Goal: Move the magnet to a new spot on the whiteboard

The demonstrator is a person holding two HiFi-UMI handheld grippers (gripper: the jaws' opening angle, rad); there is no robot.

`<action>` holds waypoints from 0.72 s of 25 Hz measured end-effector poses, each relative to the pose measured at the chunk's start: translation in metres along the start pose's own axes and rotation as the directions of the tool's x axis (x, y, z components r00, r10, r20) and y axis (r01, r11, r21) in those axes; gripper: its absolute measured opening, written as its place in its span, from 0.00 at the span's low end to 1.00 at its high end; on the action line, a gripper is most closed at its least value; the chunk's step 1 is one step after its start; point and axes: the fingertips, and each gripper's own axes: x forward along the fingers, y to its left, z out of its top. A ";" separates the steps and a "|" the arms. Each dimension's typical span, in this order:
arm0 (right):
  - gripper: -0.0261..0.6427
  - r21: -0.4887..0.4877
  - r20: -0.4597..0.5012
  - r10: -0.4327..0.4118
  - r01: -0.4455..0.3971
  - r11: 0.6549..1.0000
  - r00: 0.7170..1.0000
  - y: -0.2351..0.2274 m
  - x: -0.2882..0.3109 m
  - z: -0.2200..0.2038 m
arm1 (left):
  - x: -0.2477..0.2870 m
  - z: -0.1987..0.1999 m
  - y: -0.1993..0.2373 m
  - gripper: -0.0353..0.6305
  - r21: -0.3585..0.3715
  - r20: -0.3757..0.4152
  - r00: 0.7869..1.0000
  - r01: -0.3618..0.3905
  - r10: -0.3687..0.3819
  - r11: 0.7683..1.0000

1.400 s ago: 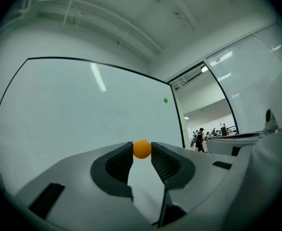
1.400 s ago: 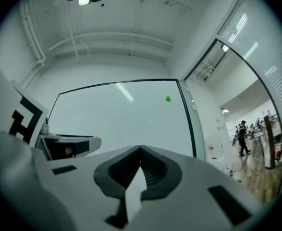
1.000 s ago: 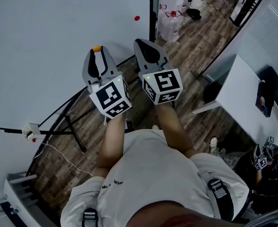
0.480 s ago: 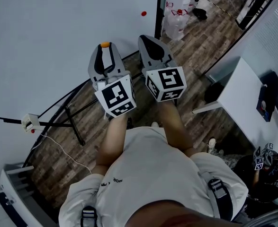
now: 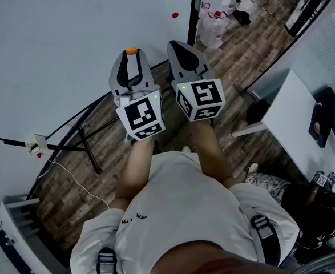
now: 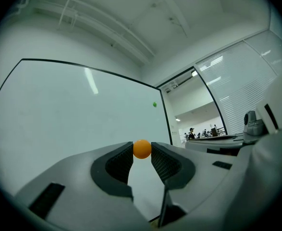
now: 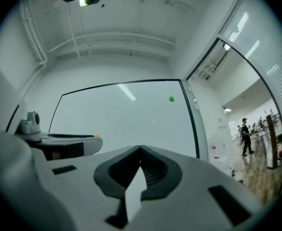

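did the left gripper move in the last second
Yes, slightly: the left gripper, shut on the orange magnet, has edged forward over the whiteboard, closer to the red magnet; the camera shifted too.

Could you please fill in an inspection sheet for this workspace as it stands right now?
Surface: whiteboard, bare white, on a black stand.
Job's things: orange magnet, pinched at the tips of the left gripper; cannot tell whether it touches the board.
Clutter: one small dot high on the board, near its edge.
Grippers: left shut on the magnet; right gripper has its jaws together with nothing between them.
Cables: white cable across the floor, by a small white box.
Surroundings: wood floor, white table, plastic bags, a person far off.
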 end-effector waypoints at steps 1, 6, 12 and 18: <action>0.06 -0.001 0.000 -0.001 0.001 1.000 1.000 0.000 0.000 0.000 | 0.000 0.000 0.000 0.22 0.001 -0.001 1.000 0.004 -0.004 1.000; 0.06 -0.003 -0.004 -0.005 0.005 1.000 1.000 0.002 -0.001 0.001 | -0.002 0.001 0.000 0.22 0.005 0.002 1.000 0.021 -0.021 1.000; 0.06 -0.007 -0.007 -0.009 0.009 1.000 1.000 -0.001 0.002 -0.002 | 0.001 0.000 -0.001 0.22 0.012 0.003 1.000 0.029 -0.029 0.999; 0.06 -0.009 -0.010 -0.008 0.008 1.000 1.000 0.001 0.005 -0.002 | 0.002 0.003 0.000 0.22 0.014 0.009 0.999 0.034 -0.034 0.999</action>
